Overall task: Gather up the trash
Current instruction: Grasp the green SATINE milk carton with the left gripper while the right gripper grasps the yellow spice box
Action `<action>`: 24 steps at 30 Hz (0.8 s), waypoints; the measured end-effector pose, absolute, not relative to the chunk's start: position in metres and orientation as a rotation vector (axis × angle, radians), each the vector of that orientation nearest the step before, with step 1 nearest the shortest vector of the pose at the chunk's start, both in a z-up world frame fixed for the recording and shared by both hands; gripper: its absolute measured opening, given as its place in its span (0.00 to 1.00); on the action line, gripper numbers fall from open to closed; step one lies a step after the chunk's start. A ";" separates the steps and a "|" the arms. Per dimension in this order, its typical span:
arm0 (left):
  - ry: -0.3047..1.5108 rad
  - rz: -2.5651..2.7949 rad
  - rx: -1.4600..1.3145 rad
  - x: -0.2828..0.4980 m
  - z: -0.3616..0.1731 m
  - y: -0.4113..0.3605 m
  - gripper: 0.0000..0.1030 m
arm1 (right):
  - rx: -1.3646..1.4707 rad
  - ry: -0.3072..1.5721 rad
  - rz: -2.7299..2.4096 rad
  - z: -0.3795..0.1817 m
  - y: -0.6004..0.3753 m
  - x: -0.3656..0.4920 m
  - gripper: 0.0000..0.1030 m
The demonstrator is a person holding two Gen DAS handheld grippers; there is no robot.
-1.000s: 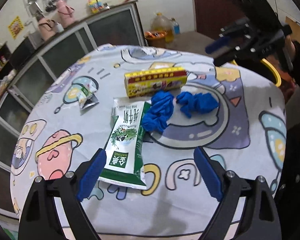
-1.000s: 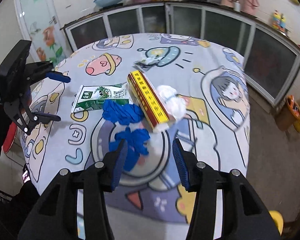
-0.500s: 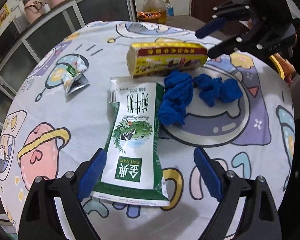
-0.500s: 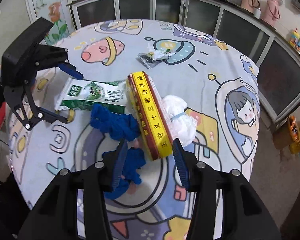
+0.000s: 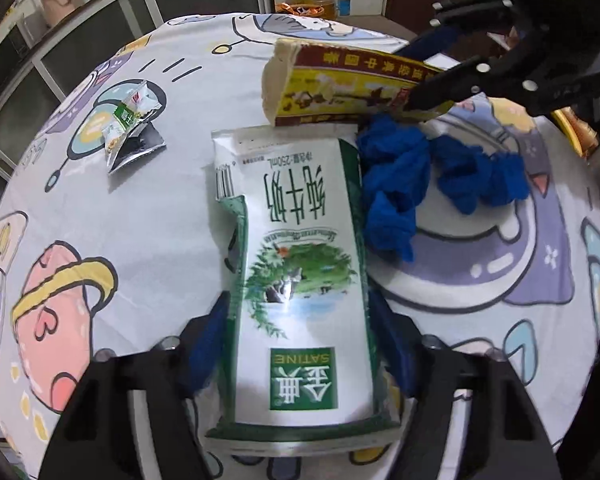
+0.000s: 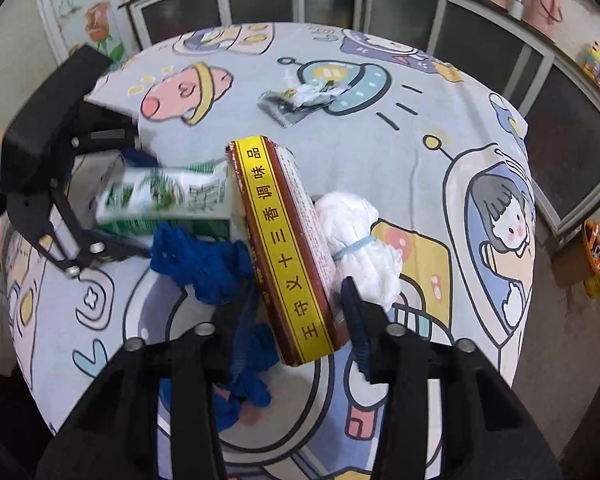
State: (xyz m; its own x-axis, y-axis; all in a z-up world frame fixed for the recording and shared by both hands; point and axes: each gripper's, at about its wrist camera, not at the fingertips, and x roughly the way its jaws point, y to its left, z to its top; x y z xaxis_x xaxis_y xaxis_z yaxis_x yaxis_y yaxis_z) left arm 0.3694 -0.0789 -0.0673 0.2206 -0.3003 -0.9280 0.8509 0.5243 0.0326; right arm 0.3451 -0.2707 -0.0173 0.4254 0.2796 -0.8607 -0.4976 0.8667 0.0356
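A flattened green-and-white milk carton [image 5: 304, 272] lies on the round table between the jaws of my left gripper [image 5: 300, 336], which are closed against its sides. It also shows in the right wrist view [image 6: 160, 200]. A long red-and-yellow spice box [image 6: 288, 248] sits between the jaws of my right gripper [image 6: 300, 304], which press on its near end; its far end is tilted up off the table in the left wrist view [image 5: 340, 92]. Crumpled blue gloves [image 5: 420, 176] lie beside both.
A small torn snack wrapper [image 5: 130, 128] lies at the far left of the cartoon-print tablecloth [image 5: 100, 220]. A white bundle tied with a band [image 6: 360, 240] rests right of the box. Glass-door cabinets [image 6: 380, 4] ring the table. An orange bin [image 6: 596, 256] stands on the floor.
Both grippers moved forward and down onto the table. The left jaws closed around the milk carton; the right jaws closed on the spice box, whose far end now lifts.
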 end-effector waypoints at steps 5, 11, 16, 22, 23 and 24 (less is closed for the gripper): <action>1.028 -0.880 0.593 0.363 -0.048 -0.070 0.60 | -0.172 1.013 0.492 -0.007 -0.279 0.339 0.22; 0.977 -0.856 0.536 0.348 -0.019 -0.051 0.58 | -0.135 0.973 0.496 0.012 -0.286 0.318 0.15; 0.930 -0.826 0.506 0.320 0.001 -0.036 0.55 | -0.107 0.957 0.501 0.026 -0.291 0.299 0.13; 0.924 -0.819 0.481 0.298 0.017 -0.022 0.03 | -0.055 0.924 0.488 0.044 -0.304 0.274 0.13; 0.935 -0.817 0.483 0.295 0.016 -0.022 0.03 | -0.047 0.918 0.482 0.047 -0.307 0.270 0.13; 0.937 -0.817 0.492 0.291 0.015 -0.021 0.03 | -0.042 0.914 0.478 0.048 -0.309 0.267 0.13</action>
